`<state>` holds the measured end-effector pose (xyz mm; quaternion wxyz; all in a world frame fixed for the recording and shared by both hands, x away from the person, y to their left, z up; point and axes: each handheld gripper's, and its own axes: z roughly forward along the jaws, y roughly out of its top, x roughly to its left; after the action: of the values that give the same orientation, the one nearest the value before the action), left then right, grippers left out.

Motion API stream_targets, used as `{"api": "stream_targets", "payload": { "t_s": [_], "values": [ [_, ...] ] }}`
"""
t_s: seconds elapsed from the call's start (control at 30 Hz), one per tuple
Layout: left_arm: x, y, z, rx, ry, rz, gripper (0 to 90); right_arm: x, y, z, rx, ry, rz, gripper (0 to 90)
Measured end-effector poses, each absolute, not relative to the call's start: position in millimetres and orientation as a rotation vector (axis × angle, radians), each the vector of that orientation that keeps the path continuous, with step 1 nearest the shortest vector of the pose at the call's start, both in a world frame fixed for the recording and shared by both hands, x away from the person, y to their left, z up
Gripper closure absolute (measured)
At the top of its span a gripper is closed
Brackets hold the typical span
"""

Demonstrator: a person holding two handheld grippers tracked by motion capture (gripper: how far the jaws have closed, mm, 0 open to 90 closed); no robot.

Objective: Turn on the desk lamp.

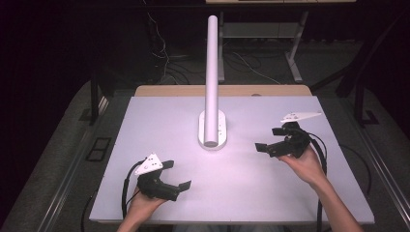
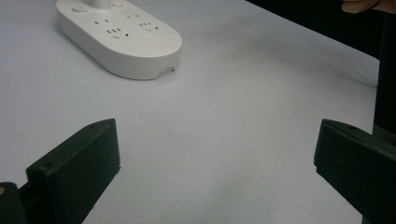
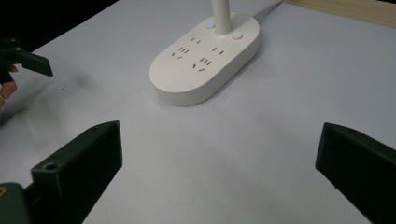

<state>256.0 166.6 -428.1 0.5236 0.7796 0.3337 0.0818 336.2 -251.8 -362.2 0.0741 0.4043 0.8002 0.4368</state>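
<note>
A white oval socket base [image 1: 212, 131] with a tall white pole [image 1: 212, 72] rising from it stands at the middle of the white table [image 1: 241, 183]. My left gripper [image 1: 176, 175] is held near the front left, open, with nothing between its jaws. My right gripper [image 1: 269, 139] is at the right of the base, also open and holding nothing. In the left gripper view the socket base [image 2: 121, 39] lies ahead at upper left, beyond the open left gripper [image 2: 217, 158]. Seen from the right gripper view, the base [image 3: 205, 58] and its pole [image 3: 222, 16] sit ahead of the open right gripper [image 3: 219, 163].
A wooden strip [image 1: 222, 91] runs along the table's far edge. Cables and metal frame legs [image 1: 295, 53] lie on the dark floor behind. A jaw of the other gripper [image 3: 28, 60] shows at the left of the right gripper view.
</note>
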Motion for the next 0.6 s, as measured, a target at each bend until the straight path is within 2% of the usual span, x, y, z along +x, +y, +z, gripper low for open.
{"api": "stream_targets", "payload": {
  "t_s": [0.6],
  "values": [
    [255,168,-428,1.861,0.813,0.198,0.0,272,-279,-390,1.232,2.291,1.351,0.3]
  ]
}}
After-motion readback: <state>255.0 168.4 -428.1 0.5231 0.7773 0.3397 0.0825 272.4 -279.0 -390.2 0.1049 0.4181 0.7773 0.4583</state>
